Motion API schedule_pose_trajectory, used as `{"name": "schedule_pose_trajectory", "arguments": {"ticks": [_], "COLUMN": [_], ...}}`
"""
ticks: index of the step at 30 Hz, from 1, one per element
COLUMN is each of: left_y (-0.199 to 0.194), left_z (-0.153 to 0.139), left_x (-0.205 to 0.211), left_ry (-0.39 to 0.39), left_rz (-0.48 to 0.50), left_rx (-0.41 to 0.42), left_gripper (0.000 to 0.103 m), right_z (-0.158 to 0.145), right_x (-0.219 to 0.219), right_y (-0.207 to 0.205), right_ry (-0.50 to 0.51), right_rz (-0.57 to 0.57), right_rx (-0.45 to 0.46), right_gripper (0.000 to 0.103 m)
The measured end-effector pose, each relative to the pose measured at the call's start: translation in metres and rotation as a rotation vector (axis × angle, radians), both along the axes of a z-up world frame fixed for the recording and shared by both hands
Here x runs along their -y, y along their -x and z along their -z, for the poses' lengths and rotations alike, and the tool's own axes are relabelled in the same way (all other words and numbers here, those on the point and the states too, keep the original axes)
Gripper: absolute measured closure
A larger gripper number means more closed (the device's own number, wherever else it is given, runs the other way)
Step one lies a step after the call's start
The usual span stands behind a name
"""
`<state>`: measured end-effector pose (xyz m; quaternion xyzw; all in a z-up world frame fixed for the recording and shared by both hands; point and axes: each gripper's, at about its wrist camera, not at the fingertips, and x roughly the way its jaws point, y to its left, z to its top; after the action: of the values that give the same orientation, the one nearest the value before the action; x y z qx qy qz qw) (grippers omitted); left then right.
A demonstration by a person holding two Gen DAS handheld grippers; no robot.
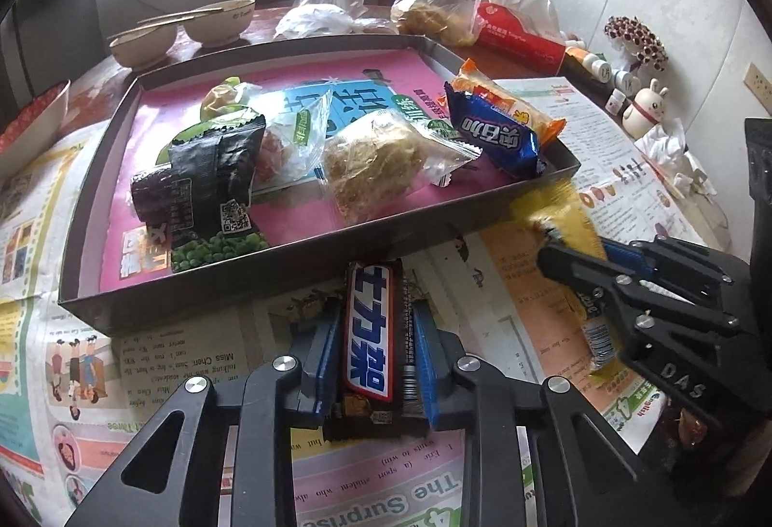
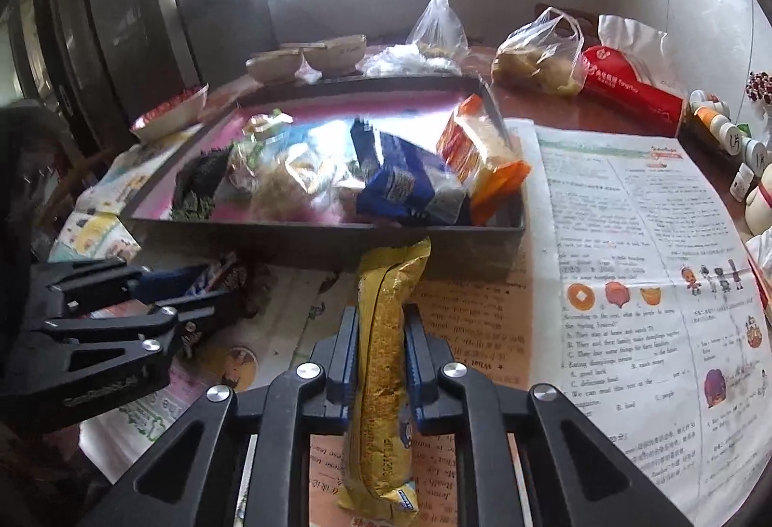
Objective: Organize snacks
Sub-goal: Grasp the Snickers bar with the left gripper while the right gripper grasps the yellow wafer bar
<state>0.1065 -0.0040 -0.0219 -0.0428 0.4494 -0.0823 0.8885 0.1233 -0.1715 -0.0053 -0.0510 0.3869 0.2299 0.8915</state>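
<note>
Left wrist view: I have my left gripper [image 1: 371,334] closed tight on a brown chocolate bar with a blue-and-white label [image 1: 370,334], its blue pads [image 1: 325,348] pressing both long sides, the bar's far end just short of the near wall of the shallow dark cardboard tray with a pink printed floor [image 1: 309,256]. Inside that tray, from left to right, lie a black-and-green pea packet [image 1: 212,184], a clear-wrapped shredded pastry [image 1: 374,162], a dark blue wrapped biscuit [image 1: 497,136] and an orange cracker pack [image 1: 506,100] leaning on the right wall. Right of the tray, my right gripper [image 2: 381,334] is clamped on a long gold foil snack packet [image 2: 383,358], held over the newspaper-covered table [image 2: 627,261], its tip near the tray's front wall.
</note>
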Motion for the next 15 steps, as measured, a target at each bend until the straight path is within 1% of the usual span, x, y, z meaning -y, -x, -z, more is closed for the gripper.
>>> {"name": "schedule_pose_trajectory", "arguments": {"ticks": [2,9,15], "left_y": [0.002,0.011,0.018], "left_z": [-0.002,-0.021,-0.037], "left_x": [-0.003,-0.016,-0.026], "left_ry": [0.012,0.063,0.071], "left_rz": [-0.008,-0.024,-0.049], "left_rx": [0.003,0.049,0.097], "left_gripper": [0.074,0.074,0.074], "right_z": [-0.005,-0.019,-0.032], "right_x": [0.001,-0.001,0.000], "right_y": [0.000,0.001,0.001], "right_ry": [-0.012,-0.037,-0.058], "right_rz": [0.001,-0.005,-0.004], "right_rx": [0.009,0.040,0.072], "right_gripper": [0.086,0.087,0.087]}}
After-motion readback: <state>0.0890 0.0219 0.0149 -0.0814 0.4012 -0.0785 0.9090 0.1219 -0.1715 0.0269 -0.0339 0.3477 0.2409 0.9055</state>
